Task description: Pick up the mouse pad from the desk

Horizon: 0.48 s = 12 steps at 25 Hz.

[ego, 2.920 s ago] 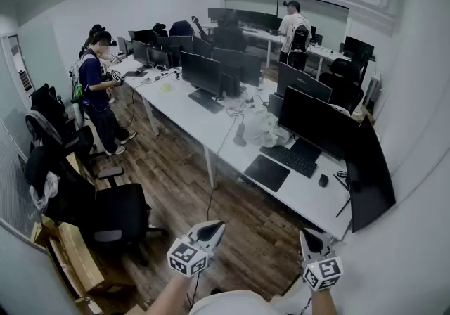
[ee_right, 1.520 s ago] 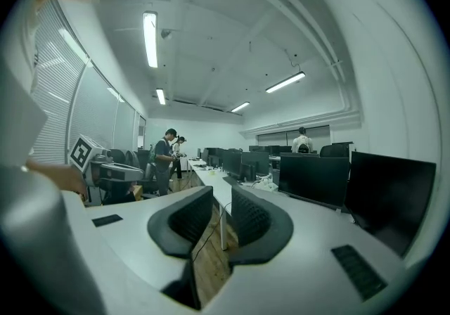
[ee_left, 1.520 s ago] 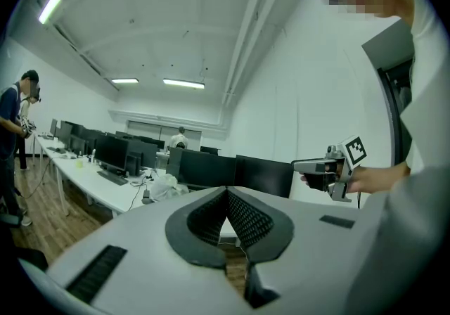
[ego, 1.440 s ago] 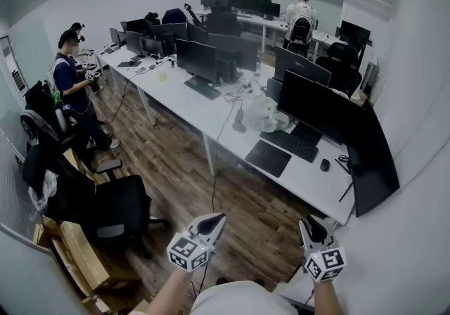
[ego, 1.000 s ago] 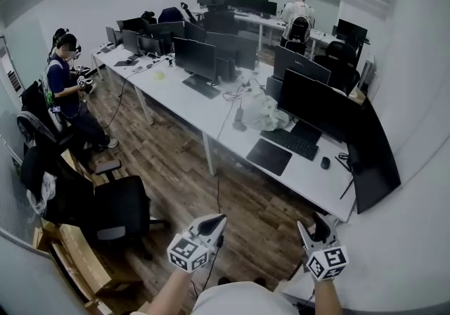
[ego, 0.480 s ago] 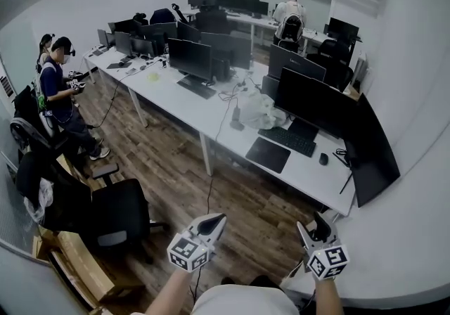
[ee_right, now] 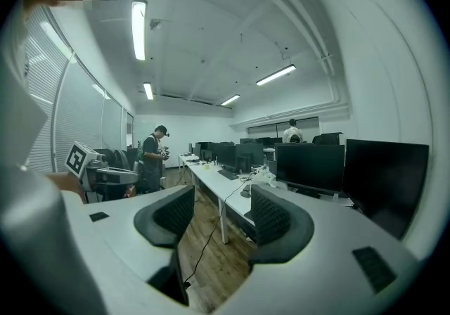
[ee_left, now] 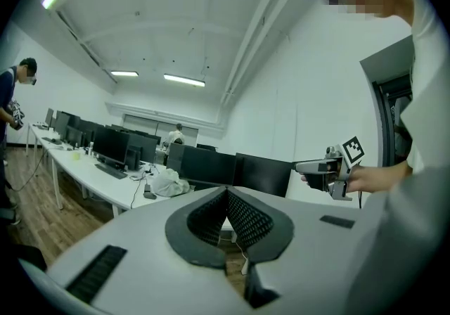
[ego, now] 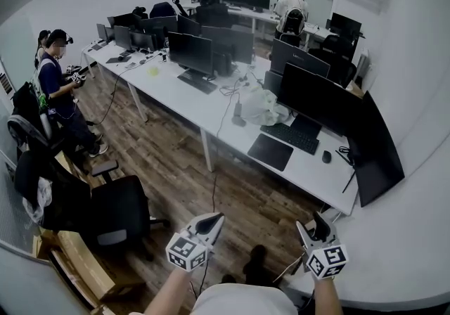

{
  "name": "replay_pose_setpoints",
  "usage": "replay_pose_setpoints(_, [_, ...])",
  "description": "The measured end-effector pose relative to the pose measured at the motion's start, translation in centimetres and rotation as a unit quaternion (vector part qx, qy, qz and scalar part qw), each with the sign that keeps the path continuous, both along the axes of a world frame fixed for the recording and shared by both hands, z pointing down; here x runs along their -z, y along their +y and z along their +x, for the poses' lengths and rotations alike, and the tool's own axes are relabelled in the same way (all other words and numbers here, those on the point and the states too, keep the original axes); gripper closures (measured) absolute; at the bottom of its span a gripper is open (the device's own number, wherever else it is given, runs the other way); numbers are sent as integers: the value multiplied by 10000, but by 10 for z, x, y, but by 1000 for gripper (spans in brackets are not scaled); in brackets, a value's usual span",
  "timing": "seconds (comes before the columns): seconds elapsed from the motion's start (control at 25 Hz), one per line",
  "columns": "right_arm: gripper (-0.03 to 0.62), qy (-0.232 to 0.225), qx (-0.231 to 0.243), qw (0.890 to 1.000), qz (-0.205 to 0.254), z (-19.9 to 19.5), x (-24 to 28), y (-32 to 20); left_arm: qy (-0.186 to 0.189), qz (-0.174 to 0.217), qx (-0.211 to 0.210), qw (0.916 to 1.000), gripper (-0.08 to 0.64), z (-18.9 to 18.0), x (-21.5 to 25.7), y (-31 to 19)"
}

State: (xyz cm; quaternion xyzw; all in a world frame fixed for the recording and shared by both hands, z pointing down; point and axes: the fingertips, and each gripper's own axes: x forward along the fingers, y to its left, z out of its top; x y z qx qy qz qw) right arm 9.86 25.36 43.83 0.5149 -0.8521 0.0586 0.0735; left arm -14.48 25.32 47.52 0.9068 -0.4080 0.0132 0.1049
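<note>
Mouse pad [ego: 271, 152] not yet reached. Nearest, at the bottom of the head view, the left gripper [ego: 214, 220] has its jaws pressed together and empty. The right gripper [ego: 318, 219] has its jaws parted with nothing between, apparently readied for the approach. Both are well apart from the white desk [ego: 211, 118]. The pad lies flat there at centre right, just beside the keyboard [ego: 290, 138], before the monitors [ego: 320, 106]. No brand or writing is legible.

We see mouse pad [ego: 271, 152]: dark, rectangular, thin, lying flat on white desk [ego: 204, 111], near desk's front edge, just beside black keyboard [ego: 290, 136], apart from mouse [ego: 326, 157].
</note>
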Motion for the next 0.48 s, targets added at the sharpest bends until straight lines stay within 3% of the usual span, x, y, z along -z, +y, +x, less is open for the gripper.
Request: replay_pose_setpoints(0.48, [327,-19,146,9997,-218,13,-20,-86,-136,-112,49,9998,543,20,-10,-73])
